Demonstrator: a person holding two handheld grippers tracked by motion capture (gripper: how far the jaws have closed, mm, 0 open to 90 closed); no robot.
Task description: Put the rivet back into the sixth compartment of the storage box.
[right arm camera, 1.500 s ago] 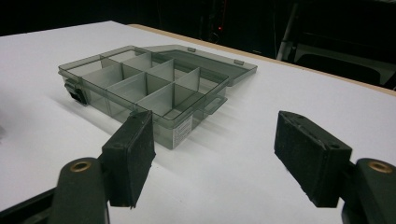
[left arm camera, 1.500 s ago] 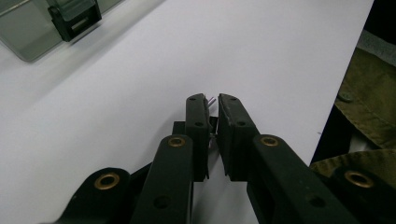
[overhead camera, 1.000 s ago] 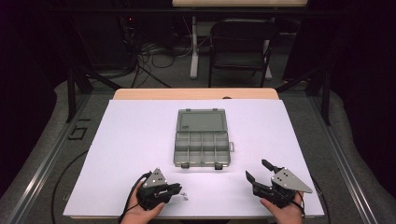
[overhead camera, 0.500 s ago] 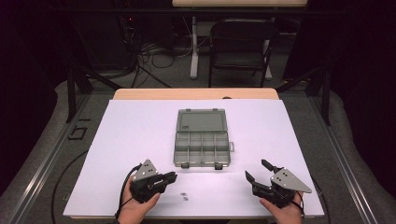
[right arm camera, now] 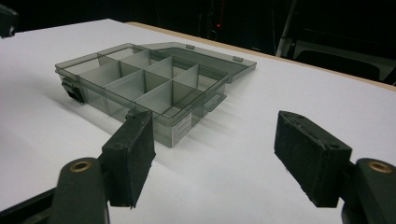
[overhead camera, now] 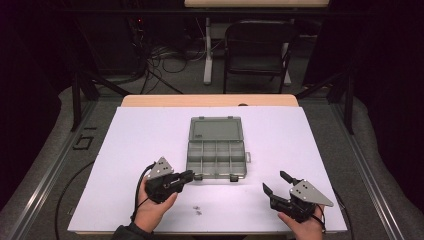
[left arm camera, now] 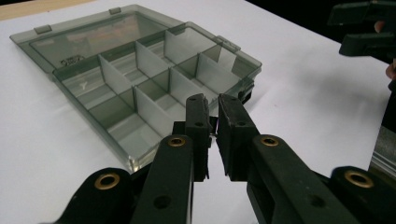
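Pinching something tiny, too small to name, the left gripper (left arm camera: 212, 135) has its jaws squeezed almost together. They sit just beside the front corner of the clear organizer box (overhead camera: 217, 152). The left hand (overhead camera: 152, 207) holds that gripper level, aimed at the box. The right gripper (overhead camera: 276, 186) rests near the front right of the bench, well apart from the box, with its jaws wide apart and nothing between them. The box lies open in the middle of the white bench (overhead camera: 125, 150), its lid flat behind it. A few small bits (overhead camera: 196, 208) lie near the left hand. Behind the bench the room is dark, with a black chair (overhead camera: 257, 45) and cables (overhead camera: 160, 57) on the floor.
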